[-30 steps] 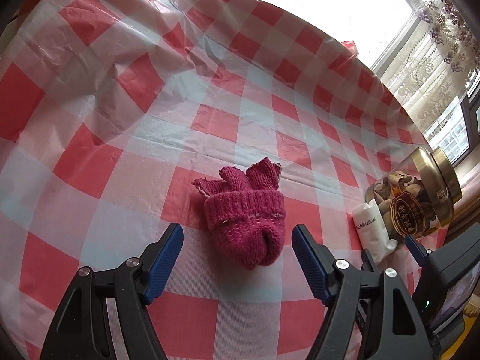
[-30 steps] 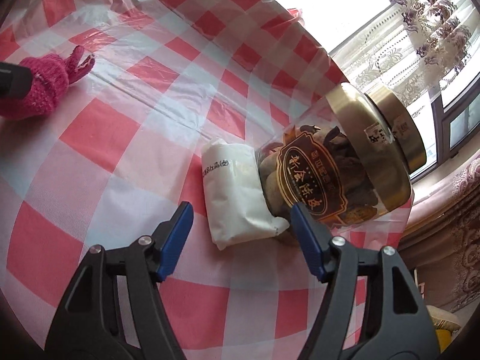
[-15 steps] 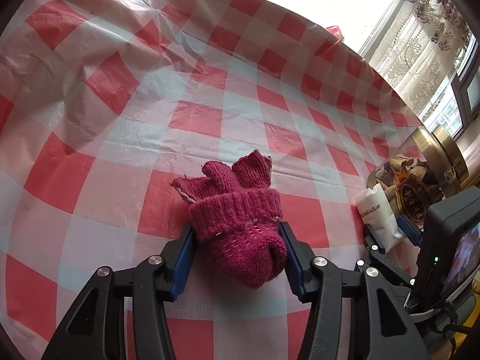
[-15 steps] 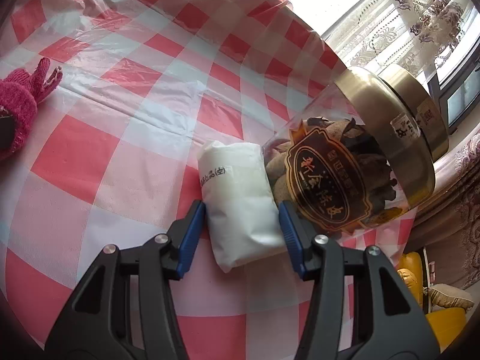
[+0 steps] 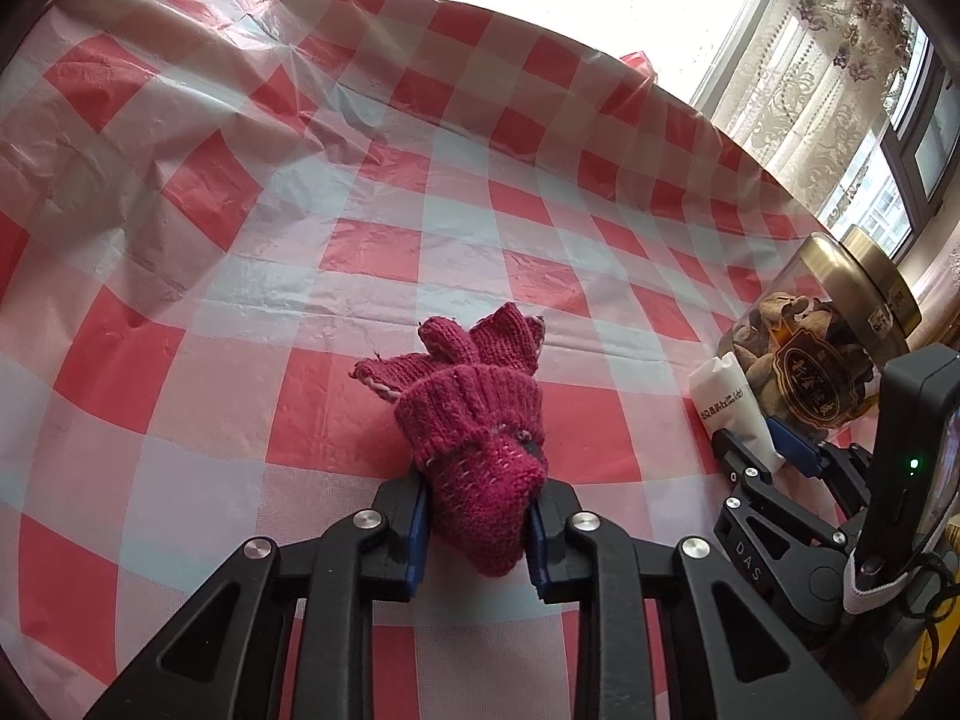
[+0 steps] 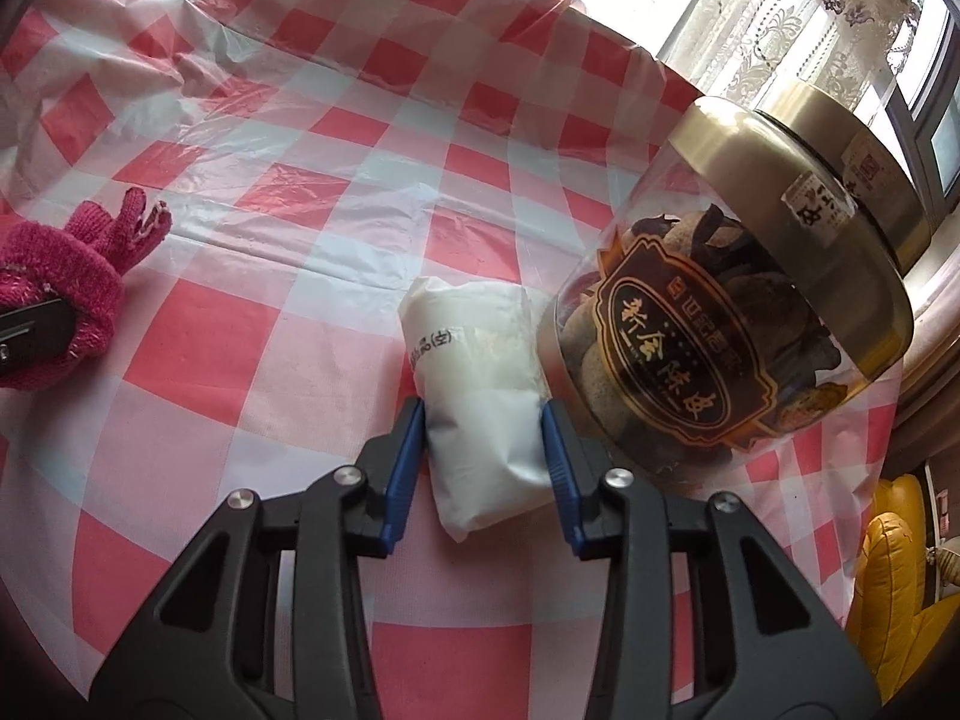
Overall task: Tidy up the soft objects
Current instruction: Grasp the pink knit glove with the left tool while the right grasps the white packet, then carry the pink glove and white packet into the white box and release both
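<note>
A magenta knitted glove [image 5: 474, 420] lies on the red-and-white checked tablecloth [image 5: 372, 192]. My left gripper [image 5: 478, 525] is shut on its cuff end, blue pads pressing both sides. The glove also shows at the left edge of the right wrist view [image 6: 66, 282]. A white soft packet [image 6: 480, 396] with printed text lies against a jar. My right gripper [image 6: 485, 468] is shut on the packet's near end. The packet also shows in the left wrist view [image 5: 729, 405], with the right gripper [image 5: 762, 456] on it.
A clear jar [image 6: 738, 312] with a gold lid, full of dark dried pieces, lies on its side touching the packet's right side. It also shows in the left wrist view [image 5: 822, 348]. A curtained window [image 5: 840, 90] is behind the table. A yellow seat [image 6: 900, 546] is at lower right.
Both grippers moved forward and closed: the left one onto the glove, the right one onto the white packet. Both were open a second ago.
</note>
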{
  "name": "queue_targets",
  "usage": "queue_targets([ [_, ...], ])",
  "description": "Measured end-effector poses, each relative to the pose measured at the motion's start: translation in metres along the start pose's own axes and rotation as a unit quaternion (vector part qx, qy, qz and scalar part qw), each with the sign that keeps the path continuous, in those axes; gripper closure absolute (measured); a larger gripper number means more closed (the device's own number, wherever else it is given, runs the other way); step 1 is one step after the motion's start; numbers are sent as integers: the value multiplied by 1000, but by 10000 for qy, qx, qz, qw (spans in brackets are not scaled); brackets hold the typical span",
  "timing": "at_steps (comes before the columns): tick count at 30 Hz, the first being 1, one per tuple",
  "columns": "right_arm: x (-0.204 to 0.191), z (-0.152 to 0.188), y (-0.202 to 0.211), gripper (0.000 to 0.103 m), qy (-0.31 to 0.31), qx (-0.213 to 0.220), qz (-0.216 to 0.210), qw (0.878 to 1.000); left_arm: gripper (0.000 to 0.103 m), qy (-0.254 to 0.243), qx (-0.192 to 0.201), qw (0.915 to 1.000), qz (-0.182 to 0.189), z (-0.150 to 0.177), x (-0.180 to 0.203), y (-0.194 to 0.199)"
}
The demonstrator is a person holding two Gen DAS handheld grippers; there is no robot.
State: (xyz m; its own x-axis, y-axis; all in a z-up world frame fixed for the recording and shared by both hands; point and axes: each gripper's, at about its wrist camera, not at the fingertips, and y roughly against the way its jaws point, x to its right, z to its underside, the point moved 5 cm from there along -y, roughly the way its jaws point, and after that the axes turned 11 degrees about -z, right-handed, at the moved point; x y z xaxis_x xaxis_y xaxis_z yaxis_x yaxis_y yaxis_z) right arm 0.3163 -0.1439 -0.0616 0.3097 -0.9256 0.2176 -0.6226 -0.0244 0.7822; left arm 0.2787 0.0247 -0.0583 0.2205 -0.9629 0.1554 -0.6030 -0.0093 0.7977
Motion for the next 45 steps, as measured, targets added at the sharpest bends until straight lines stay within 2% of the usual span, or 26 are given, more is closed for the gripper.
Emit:
queue_targets([
  [11,2,11,32,60,-202,53,-471,9987,77,158,47,9999,46,12,-2,19],
  [23,5,30,80,60,-424,145,-907,9949,77,352,271,9989,147,29,0,68],
  [35,1,60,119,60,-533,141,-1357,9892,77,376,284,9986,240,66,15,116],
  [45,6,89,150,60,-610,132,-1631,9846,77,153,117,9993,313,98,36,145],
])
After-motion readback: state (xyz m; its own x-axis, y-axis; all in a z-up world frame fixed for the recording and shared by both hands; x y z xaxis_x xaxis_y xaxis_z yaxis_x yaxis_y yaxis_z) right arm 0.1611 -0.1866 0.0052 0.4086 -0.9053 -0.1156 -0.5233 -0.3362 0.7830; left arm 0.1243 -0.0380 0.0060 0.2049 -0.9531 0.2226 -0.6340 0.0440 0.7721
